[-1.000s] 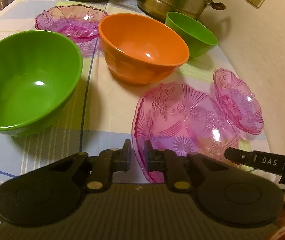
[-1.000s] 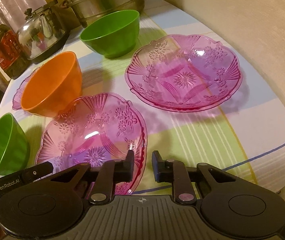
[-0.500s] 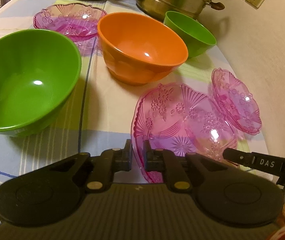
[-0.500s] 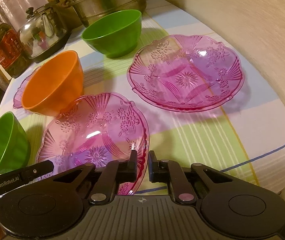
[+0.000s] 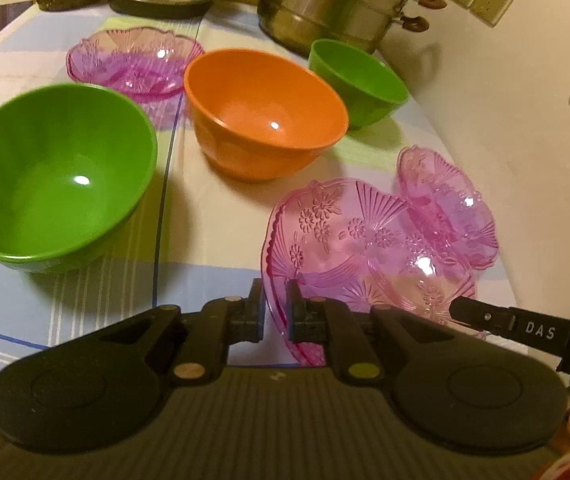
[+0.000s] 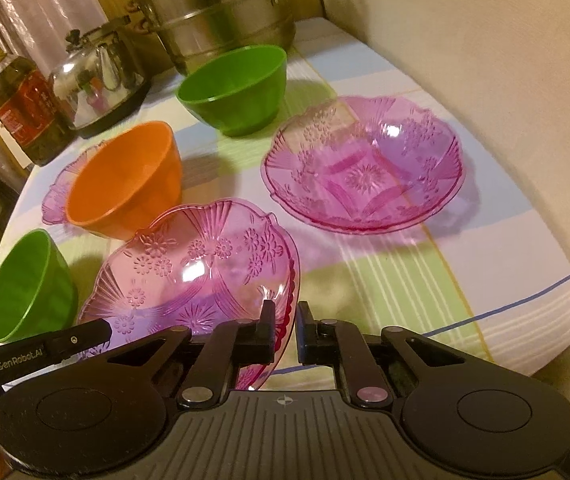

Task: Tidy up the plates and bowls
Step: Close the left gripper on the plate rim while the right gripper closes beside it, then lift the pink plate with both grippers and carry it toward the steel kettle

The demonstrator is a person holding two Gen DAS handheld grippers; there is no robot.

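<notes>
**Two grippers pinch one pink plate by opposite rims**

The striped tablecloth [image 6: 425,280] carries everything: a stacked metal steamer [image 6: 221,12] at the back, a kettle [image 6: 97,76] and an oil bottle [image 6: 21,116] beside it, then the bowls and plates in front.

Of the task's things, the large green bowl [image 5: 53,184] sits nearest on the left side, the orange bowl [image 5: 261,116] in the middle, and the small green bowl [image 5: 357,80] behind it near the steamer. Three pink plates show. One far pink plate [image 5: 133,60] lies behind the orange bowl, one wall-side pink plate [image 6: 365,168] lies flat near the wall, and the near pink plate [image 6: 201,276] is between the two grippers.

The left gripper [image 5: 275,308] has its jaws closed on the near plate's left rim; the right gripper [image 6: 285,320] pinches the opposite rim. In the right wrist view this plate looks tilted and partly lifted off the cloth, though I cannot be sure it is fully clear.

The step in hand looks like carrying it onto the wall-side plate to stack them. Doing that well likely means keeping both hands level and moving together, so the thin rim does not twist or slip.

The plate is translucent pink, moulded with flowers, fans and a starburst centre, with a scalloped edge. It is probably light, stiff and slippery.
</notes>
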